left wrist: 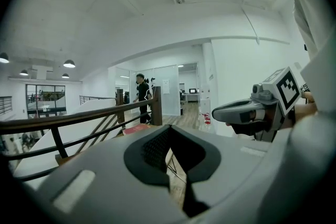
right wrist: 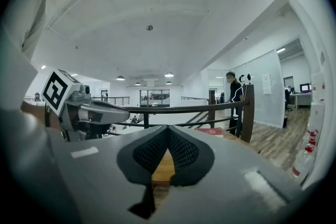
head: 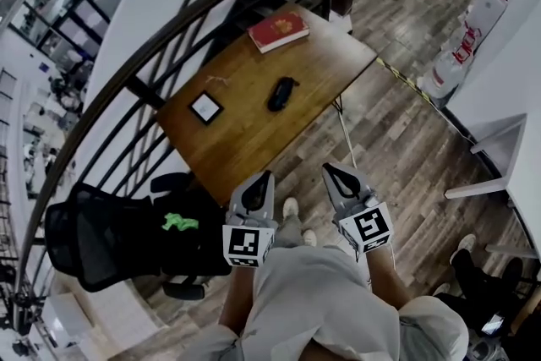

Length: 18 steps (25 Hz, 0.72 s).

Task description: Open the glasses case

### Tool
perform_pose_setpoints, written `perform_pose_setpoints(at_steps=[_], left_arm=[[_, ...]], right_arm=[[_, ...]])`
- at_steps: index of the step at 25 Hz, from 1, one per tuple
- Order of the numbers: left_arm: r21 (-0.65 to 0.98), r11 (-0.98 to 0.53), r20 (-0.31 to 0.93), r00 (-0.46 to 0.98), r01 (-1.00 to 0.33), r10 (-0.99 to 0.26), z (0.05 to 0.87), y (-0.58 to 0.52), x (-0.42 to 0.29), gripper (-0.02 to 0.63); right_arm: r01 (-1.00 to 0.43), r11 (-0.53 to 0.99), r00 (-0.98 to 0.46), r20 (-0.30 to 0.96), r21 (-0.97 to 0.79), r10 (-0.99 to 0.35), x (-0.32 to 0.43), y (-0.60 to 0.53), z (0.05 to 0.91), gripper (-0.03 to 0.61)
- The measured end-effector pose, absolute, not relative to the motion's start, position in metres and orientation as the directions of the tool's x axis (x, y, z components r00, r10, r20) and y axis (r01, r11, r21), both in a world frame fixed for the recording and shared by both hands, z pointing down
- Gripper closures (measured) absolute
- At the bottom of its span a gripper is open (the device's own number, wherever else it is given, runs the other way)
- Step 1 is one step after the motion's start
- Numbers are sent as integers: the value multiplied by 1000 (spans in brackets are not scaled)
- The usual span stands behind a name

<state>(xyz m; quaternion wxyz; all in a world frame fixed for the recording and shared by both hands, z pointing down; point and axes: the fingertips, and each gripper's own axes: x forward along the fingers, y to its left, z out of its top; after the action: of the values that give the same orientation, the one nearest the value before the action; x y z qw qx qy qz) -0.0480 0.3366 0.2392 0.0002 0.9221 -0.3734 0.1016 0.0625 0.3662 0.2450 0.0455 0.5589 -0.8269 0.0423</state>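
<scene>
Landmark: a brown rectangular wooden table (head: pixel 245 139) is taken as the reference; it stands against a dark curved metal railing (head: pixel 169 21).
Task's thing: a small black oblong glasses case (head: pixel 281 93) lies flat near the middle of the table top. It appears closed, though it is small in the head view.
Other things on the table: a red hardcover book (head: pixel 278 30) lies at the far corner. A small white square with a black frame (head: pixel 205 107) lies on the railing side of the case.
Beside the table: a black mesh office chair (head: pixel 101 241) stands off the near corner by the railing, with a small green thing (head: pixel 179 222) on its seat.
Left gripper (head: pixel 264 182): the jaws are pressed together with nothing between them. It is held off the table's near edge, over the floor, well apart from the case.
Right gripper (head: pixel 331 173): the jaws are likewise closed on nothing. It is held just beside the left one, also short of the table's near edge.
Done so far: nothing, as judged from the untouched, closed case.
Left to do: the table must be reached and the jaws parted. The case body is probably to be steadied with one gripper and the lid lifted with the other.
</scene>
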Motion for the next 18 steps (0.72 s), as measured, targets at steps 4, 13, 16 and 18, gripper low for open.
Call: perform_pose_setpoints(at_steps=[4, 13, 16, 18], left_arm=[[-100, -723, 181, 702, -684, -689, 238, 315, -34, 600], [-98, -708, 171, 689, -699, -704, 243, 235, -17, 600], [-92, -704, 161, 687, -704, -709, 237, 205, -13, 600], [-87, -696, 160, 680, -713, -716, 237, 182, -13, 600]], right_arm=[[-929, 367, -369, 107, -39, -923, 77, 345, 249, 577], [-924, 383, -381, 119, -11, -917, 96, 260, 247, 577], [-919, 394, -390, 140, 2, -910, 101, 227, 245, 576], [-917, 398, -393, 151, 3, -907, 102, 204, 245, 577]])
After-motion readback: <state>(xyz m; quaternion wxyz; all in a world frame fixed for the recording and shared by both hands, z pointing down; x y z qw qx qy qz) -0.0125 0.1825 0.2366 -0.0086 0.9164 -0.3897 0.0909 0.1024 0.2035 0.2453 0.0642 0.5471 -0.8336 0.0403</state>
